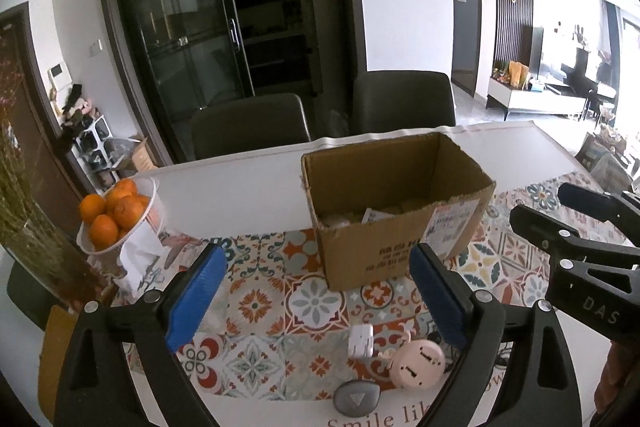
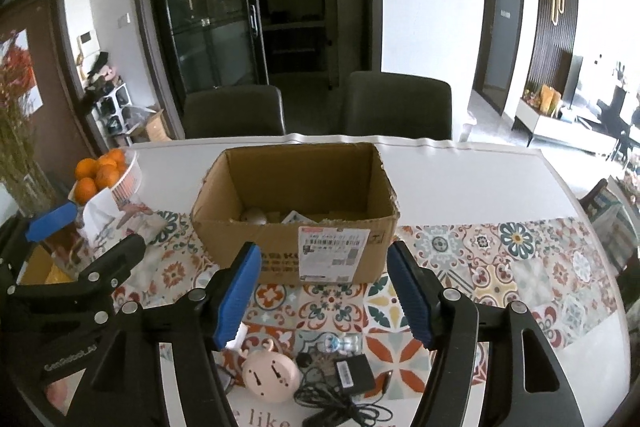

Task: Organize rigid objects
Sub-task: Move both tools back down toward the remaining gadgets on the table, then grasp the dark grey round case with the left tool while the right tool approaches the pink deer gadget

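Between the spread blue pads of the left gripper (image 1: pixel 316 291): nothing held, jaws wide apart, hovering over the patterned mat (image 1: pixel 260 307). Same for the right gripper (image 2: pixel 324 291): apart, empty, aimed at the cardboard box (image 2: pixel 296 223).

Just below the right fingers: pink round alarm clock (image 2: pixel 271 375) lying face down, black adapter (image 2: pixel 354 373) with tangled cable (image 2: pixel 340 405) touching it, small clear bottle (image 2: pixel 344 343) beside. In the left view: white plug cube (image 1: pixel 361 341) near the clock, grey rounded remote (image 1: pixel 356 398) at the mat's front edge.

Likely trouble: snagging the cable while lifting the adapter, dragging clock or bottle along. Round clock prone to slipping or rolling from flat pads. Bottle light, easily knocked over or pushed away. Two grippers close together, collision possible when reaching for the same cluster. Box open-topped but tall-walled; clipping the near rim on a drop-in could shove it back.

Farther left: bowl of oranges (image 1: pixel 116 215) and a tissue pack (image 1: pixel 138 259), within reach of a wide left swing.

Hard to make out: box contents mostly hidden behind the near wall, only a pale round thing and paper scraps showing. Cable end cut off at the bottom edge. Printed text on the mat truncated. Yellow item at far left only partly visible, identity unclear.
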### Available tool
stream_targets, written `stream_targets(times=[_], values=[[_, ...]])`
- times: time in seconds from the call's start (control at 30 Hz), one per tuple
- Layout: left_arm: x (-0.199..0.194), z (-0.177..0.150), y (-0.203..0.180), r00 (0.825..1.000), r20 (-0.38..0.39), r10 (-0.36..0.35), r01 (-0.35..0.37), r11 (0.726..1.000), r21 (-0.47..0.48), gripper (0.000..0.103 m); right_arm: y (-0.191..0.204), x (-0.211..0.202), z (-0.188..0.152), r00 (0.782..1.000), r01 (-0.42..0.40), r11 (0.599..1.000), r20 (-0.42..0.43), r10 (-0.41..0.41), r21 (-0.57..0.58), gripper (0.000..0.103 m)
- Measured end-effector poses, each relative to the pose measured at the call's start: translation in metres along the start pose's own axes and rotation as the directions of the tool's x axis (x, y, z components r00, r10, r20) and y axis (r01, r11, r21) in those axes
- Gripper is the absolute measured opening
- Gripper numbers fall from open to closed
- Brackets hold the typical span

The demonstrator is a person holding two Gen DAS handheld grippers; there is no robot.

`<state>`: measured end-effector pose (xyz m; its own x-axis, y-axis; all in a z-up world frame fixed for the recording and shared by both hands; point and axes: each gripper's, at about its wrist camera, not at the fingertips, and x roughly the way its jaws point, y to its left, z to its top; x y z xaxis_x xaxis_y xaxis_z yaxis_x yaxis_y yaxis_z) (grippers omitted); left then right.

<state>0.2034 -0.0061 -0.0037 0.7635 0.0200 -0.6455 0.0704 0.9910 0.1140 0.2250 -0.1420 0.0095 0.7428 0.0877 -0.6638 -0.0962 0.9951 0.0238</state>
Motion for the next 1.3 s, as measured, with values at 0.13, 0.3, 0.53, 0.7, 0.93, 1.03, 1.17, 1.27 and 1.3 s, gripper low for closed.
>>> stream_targets(times=[0.13, 0.3, 0.53, 0.7, 0.93, 1.03, 1.17, 1.27, 1.3], values=[[-0.005, -0.012, 0.000, 1.000, -0.007, 0.002, -0.002, 1.000, 0.016, 0.094, 0.008, -0.007, -0.014, 1.000, -0.008, 1.000, 0.012, 0.008, -0.021, 0.067], [-0.008, -0.028, -0.001, 1.000, -0.028, -0.003, 0.003, 1.000, 0.023, 0.094, 0.011, -0.007, -0.031, 0.999, -0.036, 0.999, -0.012, 0.036, -0.025, 0.067], [-0.004, -0.053, -0.005, 0.997, -0.080, -0.018, 0.021, 0.999, 0.036, 0.094, 0.012, 0.000, -0.059, 0.996, -0.047, 0.999, -0.075, 0.045, -0.015, 0.067], [0.000, -0.071, -0.007, 0.992, -0.120, -0.036, 0.040, 0.999, 0.028, 0.094, 0.015, 0.004, -0.075, 0.993, -0.050, 0.998, -0.111, 0.047, -0.022, 0.067], [0.006, -0.094, -0.008, 0.984, -0.168, -0.056, 0.064, 0.997, 0.045, 0.094, 0.020, 0.010, -0.097, 0.984, -0.072, 0.997, -0.166, 0.067, -0.025, 0.067], [0.010, -0.105, -0.009, 0.980, -0.191, -0.058, 0.070, 0.996, 0.058, 0.094, 0.023, 0.014, -0.107, 0.980, -0.076, 0.996, -0.188, 0.068, -0.036, 0.067], [0.015, -0.115, -0.008, 0.973, -0.219, -0.067, 0.081, 0.995, 0.054, 0.094, 0.025, 0.020, -0.117, 0.972, -0.081, 0.996, -0.223, 0.070, -0.042, 0.067], [0.020, -0.121, -0.009, 0.968, -0.237, -0.077, 0.092, 0.994, 0.052, 0.093, 0.026, 0.025, -0.124, 0.966, -0.083, 0.996, -0.248, 0.071, -0.038, 0.067], [0.022, -0.124, -0.009, 0.966, -0.244, -0.084, 0.098, 0.994, 0.049, 0.093, 0.026, 0.027, -0.126, 0.965, -0.081, 0.996, -0.255, 0.069, -0.038, 0.067]])
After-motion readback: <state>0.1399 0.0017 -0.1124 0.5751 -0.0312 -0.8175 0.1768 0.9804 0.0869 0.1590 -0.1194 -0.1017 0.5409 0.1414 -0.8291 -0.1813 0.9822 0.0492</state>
